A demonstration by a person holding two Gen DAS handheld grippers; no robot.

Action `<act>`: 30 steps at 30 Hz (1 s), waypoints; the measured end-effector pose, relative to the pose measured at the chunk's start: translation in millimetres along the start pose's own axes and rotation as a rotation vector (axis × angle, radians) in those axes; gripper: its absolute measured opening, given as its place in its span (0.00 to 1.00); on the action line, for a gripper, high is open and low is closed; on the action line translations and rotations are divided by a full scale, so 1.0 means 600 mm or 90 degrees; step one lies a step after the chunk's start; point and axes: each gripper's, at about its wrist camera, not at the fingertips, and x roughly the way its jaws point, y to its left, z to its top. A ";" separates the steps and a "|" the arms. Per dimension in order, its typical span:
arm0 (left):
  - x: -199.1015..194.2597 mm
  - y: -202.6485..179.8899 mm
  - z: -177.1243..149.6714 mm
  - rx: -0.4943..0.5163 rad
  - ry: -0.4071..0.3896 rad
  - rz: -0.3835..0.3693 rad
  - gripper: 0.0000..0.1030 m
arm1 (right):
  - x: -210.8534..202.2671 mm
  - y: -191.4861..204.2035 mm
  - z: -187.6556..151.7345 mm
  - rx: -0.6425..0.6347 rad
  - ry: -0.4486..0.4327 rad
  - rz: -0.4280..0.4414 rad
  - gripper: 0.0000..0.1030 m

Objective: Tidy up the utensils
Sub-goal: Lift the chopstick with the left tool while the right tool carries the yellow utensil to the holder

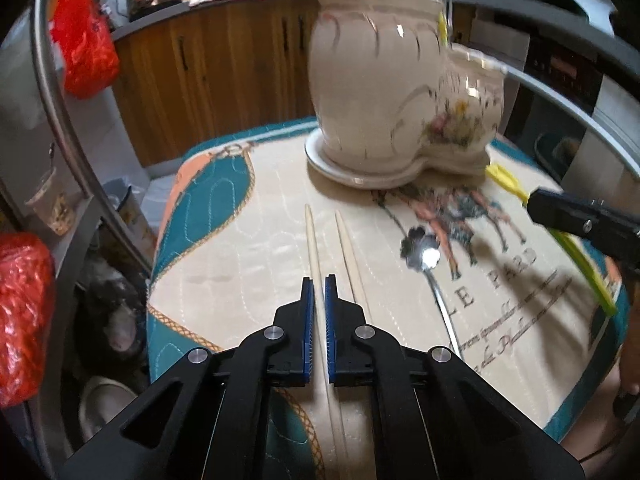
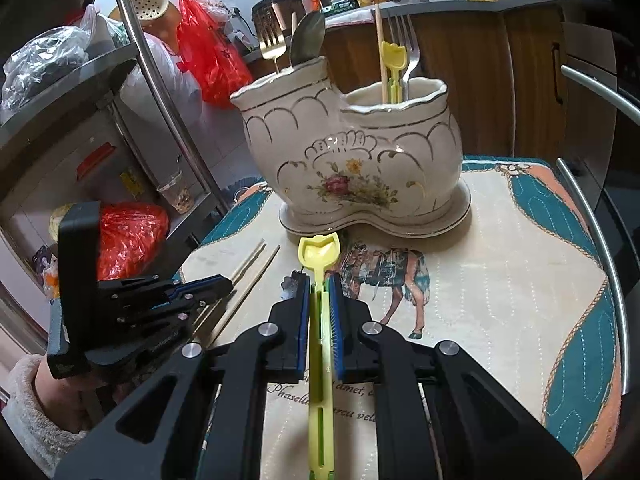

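A cream ceramic utensil holder with two openings stands on a saucer at the back of the patterned mat; it also shows in the left wrist view. It holds a gold fork, a spoon, a chopstick, a yellow utensil and a steel fork. My right gripper is shut on a yellow plastic utensil, held above the mat in front of the holder. My left gripper is closed around one wooden chopstick; a second chopstick lies beside it. A metal spoon lies to the right.
The mat covers a small table with chrome rails. Red plastic bags and shelves stand at the left. Wooden cabinets and a counter with jars lie behind.
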 end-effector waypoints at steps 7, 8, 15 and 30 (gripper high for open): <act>-0.046 0.012 0.015 -0.037 -0.082 -0.023 0.05 | -0.022 -0.007 0.003 0.004 -0.029 0.011 0.09; -0.051 0.015 0.017 -0.042 -0.092 -0.030 0.05 | -0.024 -0.008 0.003 0.005 -0.032 0.012 0.09; -0.104 0.038 0.032 -0.084 -0.162 -0.074 0.05 | -0.057 -0.017 0.019 0.020 -0.076 0.030 0.09; -0.146 0.011 0.172 -0.053 -0.277 -0.144 0.05 | -0.075 -0.072 0.148 0.038 -0.159 0.007 0.09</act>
